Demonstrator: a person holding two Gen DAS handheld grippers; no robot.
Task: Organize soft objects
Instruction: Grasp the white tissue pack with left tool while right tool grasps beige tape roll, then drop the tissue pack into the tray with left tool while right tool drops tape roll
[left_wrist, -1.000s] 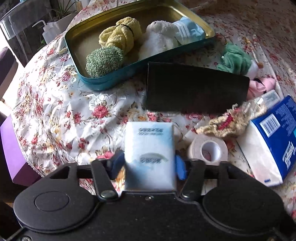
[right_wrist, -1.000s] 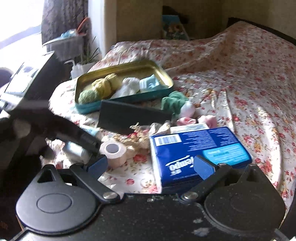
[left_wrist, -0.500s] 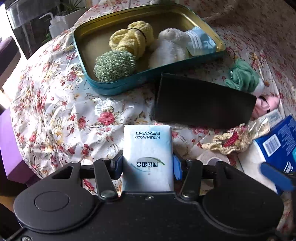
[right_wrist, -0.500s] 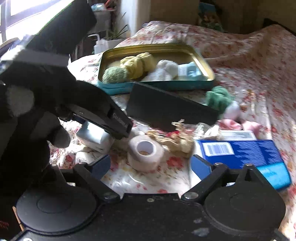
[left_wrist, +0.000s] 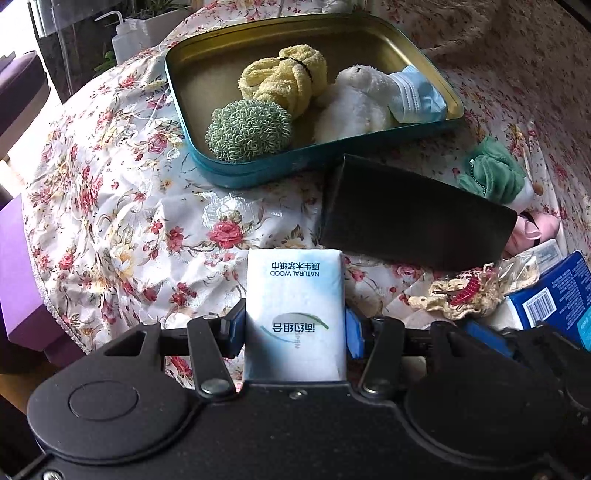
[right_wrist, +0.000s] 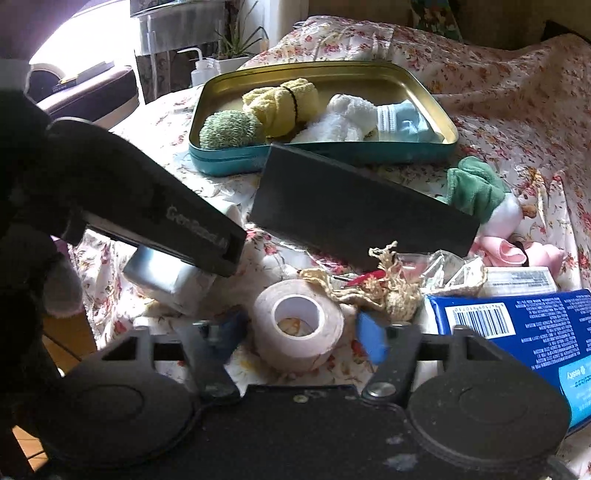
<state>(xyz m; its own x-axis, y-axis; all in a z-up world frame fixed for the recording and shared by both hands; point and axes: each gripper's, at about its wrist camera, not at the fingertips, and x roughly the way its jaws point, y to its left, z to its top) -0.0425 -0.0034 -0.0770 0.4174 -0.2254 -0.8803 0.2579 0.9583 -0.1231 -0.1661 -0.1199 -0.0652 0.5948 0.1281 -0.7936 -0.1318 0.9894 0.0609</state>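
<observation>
Shiny gold metal tin upper centre, fluffy yellow towel inside; glossy plastic tissue pack below, matt black box at right.

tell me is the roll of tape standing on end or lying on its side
On end. The roll of tape rests flat on the floral cloth, hollow core facing up, between the right gripper jaws.

1 teal tin tray | in tray: 1 green knit ball, 1 yellow towel roll, 1 white plush, 1 blue face mask | 1 black box | 1 tissue pack | 1 tape roll | 1 blue tissue box | 1 green plush | 1 pink soft item | 1 crochet piece
</observation>
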